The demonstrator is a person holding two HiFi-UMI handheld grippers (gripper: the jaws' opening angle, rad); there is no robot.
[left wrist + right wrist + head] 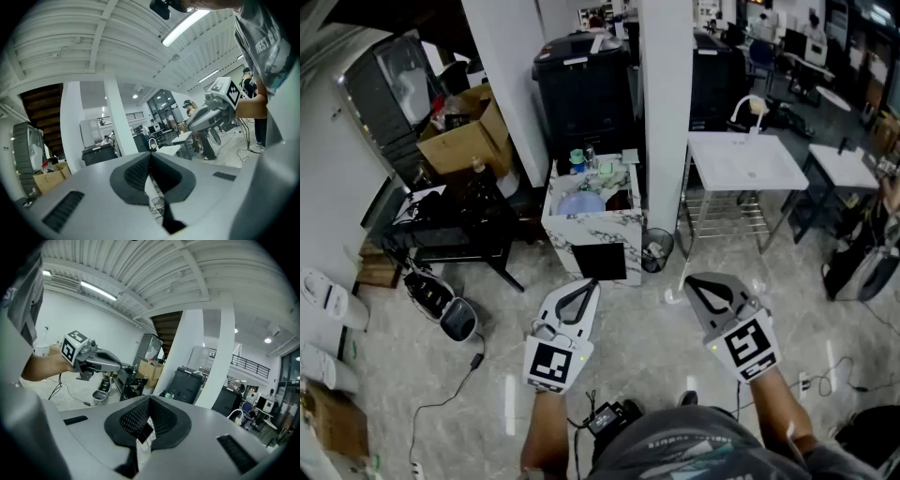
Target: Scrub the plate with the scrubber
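Holding both arms out above the grey marble floor (394, 394), we have the left tongs (593, 282) and the right tongs (687, 279) closed tip to tip, with nothing between them. The pale blue round plate (581, 202) lies near the front left corner of the white marble-patterned tabletop (567, 239), well apart from both tongs.

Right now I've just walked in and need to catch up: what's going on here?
A person stands holding a gripper in each hand. The left gripper and the right gripper are both shut and empty. They point toward a marbled sink stand some way ahead, and neither touches it. Nothing has been picked up, so no scrubbing is under way.
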